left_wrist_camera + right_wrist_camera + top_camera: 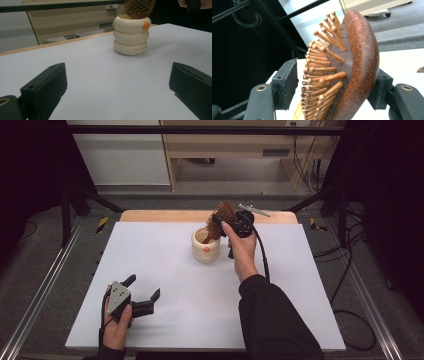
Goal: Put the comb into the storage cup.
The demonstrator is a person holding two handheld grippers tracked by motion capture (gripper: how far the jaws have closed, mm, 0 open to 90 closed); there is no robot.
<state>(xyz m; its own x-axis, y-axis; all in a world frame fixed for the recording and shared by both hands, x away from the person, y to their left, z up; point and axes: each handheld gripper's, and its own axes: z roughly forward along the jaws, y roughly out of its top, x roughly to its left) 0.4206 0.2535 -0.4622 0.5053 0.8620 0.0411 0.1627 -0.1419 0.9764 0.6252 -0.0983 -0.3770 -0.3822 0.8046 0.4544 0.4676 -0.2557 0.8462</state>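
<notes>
Currently the right hand-held gripper (231,222) is clamping a brown wooden bristle hairbrush (221,218), its handle dipping into the cream ringed ceramic holder (206,246) near the white table's (165,265) far edge. The left hand-held gripper (145,293) is resting wide open near the front edge, with bare table around it.

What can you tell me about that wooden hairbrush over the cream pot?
The hairbrush looks like reddish-brown wood, with an oval head and rows of round-tipped wooden pins. The right gripper clamps its head, one jaw against the pins and one against the smooth back. It stands tilted, its lower end down inside the cream pot at the table's far middle.
</notes>
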